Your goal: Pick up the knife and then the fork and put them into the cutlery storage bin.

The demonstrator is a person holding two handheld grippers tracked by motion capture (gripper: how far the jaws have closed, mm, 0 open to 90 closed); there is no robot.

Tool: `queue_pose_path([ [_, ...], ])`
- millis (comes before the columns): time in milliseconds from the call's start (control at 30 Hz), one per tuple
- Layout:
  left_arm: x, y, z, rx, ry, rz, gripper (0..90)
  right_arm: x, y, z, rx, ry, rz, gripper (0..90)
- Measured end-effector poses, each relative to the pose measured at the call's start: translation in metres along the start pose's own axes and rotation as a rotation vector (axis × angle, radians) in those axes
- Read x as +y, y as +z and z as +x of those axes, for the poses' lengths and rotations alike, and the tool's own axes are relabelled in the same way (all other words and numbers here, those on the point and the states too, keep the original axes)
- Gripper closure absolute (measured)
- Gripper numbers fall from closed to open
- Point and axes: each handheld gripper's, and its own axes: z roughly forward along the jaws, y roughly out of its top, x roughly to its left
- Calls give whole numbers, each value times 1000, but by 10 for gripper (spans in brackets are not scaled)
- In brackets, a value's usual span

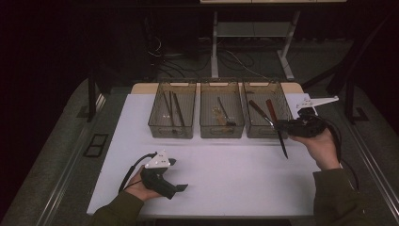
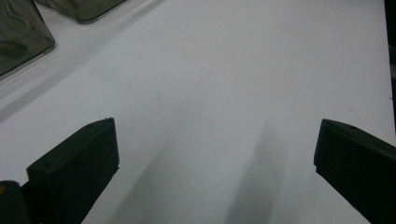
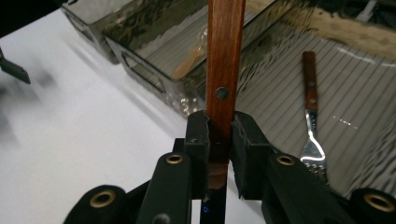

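Note:
My right gripper is shut on a knife's wooden handle, held over the front rim of the right clear bin. The knife hangs with its dark blade slanting down toward the white table. A wooden-handled fork lies inside that right bin. My left gripper rests low at the table's front left, open, with bare table between its jaws.
Three clear bins stand in a row at the back: the left bin holds dark sticks, and the middle bin holds a utensil. Two bin corners appear in the left gripper view. Table legs and cables lie beyond.

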Motion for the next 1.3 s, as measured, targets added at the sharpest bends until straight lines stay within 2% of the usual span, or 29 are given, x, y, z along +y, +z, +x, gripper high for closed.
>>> queue_pose_path([
  [133,0,0,-1,1,-4,-4,0,10,-5,-2,-20,6,-32,777],
  [167,0,1,-2,2,-18,-17,0,13,-7,-3,-27,4,-39,777],
  [467,0,1,-1,1,-19,-16,0,44,-17,-11,-77,5,-88,777],
  [700,0,2,-2,-3,-26,-23,0,70,-11,-24,-138,8,-113,777],
  [833,0,2,-2,-6,-14,-16,0,80,1,-34,-184,28,-124,777],
  [1000,0,2,-2,-8,-15,-18,0,84,27,-49,-216,53,-73,777],
  [1100,0,1,-2,-9,-14,-20,0,81,42,-58,-218,79,-37,777],
  [1267,0,2,-2,-12,-22,-27,0,75,67,-69,-233,128,68,776],
  [1300,0,1,-2,-12,-13,-19,0,74,72,-70,-234,136,90,777],
])
